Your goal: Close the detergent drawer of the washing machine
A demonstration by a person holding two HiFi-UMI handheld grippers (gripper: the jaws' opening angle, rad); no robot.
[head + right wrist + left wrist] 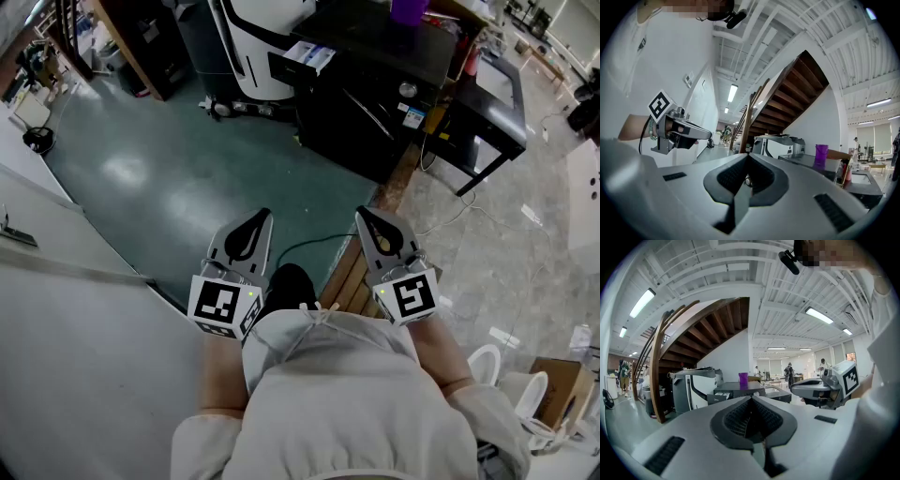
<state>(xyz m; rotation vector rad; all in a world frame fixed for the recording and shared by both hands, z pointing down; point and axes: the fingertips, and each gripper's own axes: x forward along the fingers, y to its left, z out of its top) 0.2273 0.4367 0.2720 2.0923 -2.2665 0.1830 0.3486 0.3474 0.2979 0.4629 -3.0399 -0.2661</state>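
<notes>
Your left gripper (262,223) and right gripper (368,225): jaws pressed together, empty, lower centre. Black washing machine (375,94) top centre, well apart; detergent drawer (302,60) juts out leftward.

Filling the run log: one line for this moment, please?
left tongs: shut, empty | right tongs: shut, empty | detergent drawer: open, untouched

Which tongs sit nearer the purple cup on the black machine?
Right. The right tongs point roughly toward the purple cup, far ahead; the left tongs sit farther left.
</notes>
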